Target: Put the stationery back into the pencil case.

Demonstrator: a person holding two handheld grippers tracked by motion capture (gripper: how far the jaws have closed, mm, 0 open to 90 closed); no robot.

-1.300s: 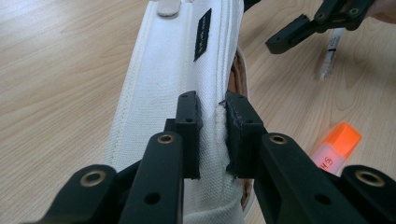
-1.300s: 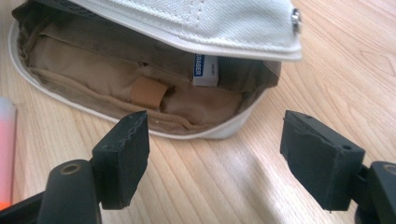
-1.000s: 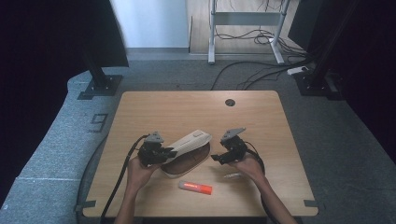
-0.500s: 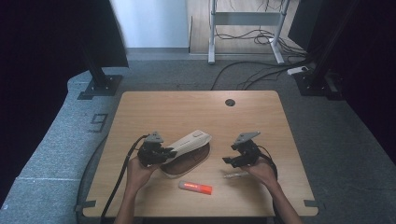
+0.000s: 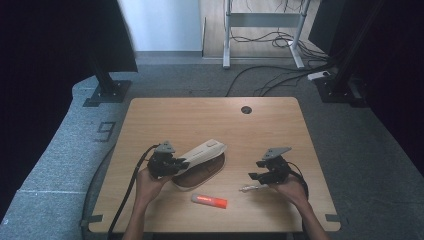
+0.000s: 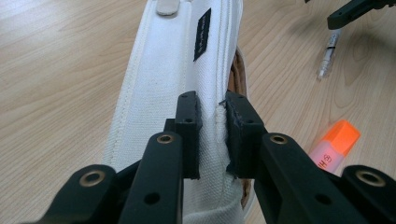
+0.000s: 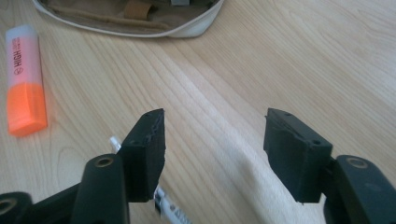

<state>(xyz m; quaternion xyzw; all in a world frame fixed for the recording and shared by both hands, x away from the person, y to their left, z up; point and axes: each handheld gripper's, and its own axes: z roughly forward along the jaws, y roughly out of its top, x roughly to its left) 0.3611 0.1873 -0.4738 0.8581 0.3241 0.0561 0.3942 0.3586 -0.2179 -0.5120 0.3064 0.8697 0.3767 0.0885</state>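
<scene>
A white canvas pencil case [image 5: 202,151] lies open at mid-table, its brown inside [image 5: 200,175] facing up. My left gripper [image 5: 172,164] is shut on the case's raised white flap [image 6: 159,93]; in the left gripper view the jaws [image 6: 212,109] pinch a seam of the cloth. My right gripper [image 5: 255,171] hovers right of the case, open, its jaws having just been closing with nothing but bare wood between them [image 7: 215,126]. A clear white pen [image 5: 250,188] lies on the table, partly under the left jaw [image 7: 168,205]. An orange highlighter [image 5: 210,201] lies in front of the case.
The wooden table [image 5: 280,125] has a round cable hole [image 5: 246,109] at its far edge. The highlighter [image 7: 25,81] and the case's rim [image 7: 187,30] lie beyond my right gripper. A cable [image 5: 132,185] trails from the left gripper off the table's front.
My right gripper has moved right, away from the case, and its jaws have narrowed. The pen now shows beside it. The left gripper and the case flap have stayed put.
</scene>
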